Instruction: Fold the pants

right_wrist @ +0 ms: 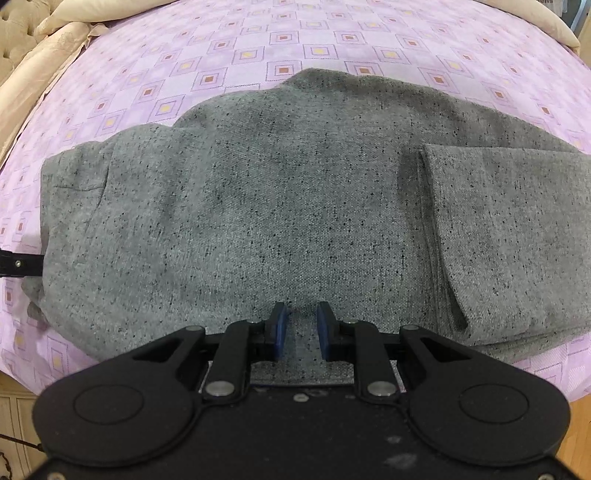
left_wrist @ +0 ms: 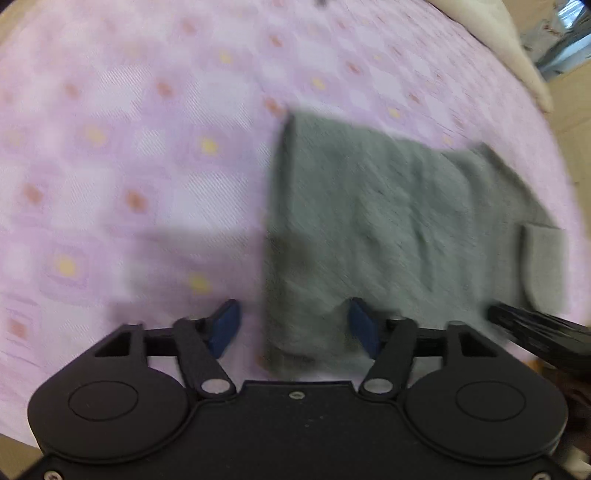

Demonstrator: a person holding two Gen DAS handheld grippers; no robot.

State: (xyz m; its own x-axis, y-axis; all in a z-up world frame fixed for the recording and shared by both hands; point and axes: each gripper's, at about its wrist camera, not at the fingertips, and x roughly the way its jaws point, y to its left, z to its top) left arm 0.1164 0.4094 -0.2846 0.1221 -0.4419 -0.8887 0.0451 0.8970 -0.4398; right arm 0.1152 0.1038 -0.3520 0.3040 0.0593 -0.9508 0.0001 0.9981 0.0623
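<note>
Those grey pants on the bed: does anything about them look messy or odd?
Slightly. The grey pants are folded on the purple bedsheet, but the far edge is lumpy and uneven, and a bit of fabric sticks out at the lower left corner. No damage or stains show.

Both cameras look forward and down at the bed (right_wrist: 295,33), close in. The right view faces the pants (right_wrist: 258,192) squarely; the left, blurred, seems off their end. Both share the pants (left_wrist: 388,221).
</note>
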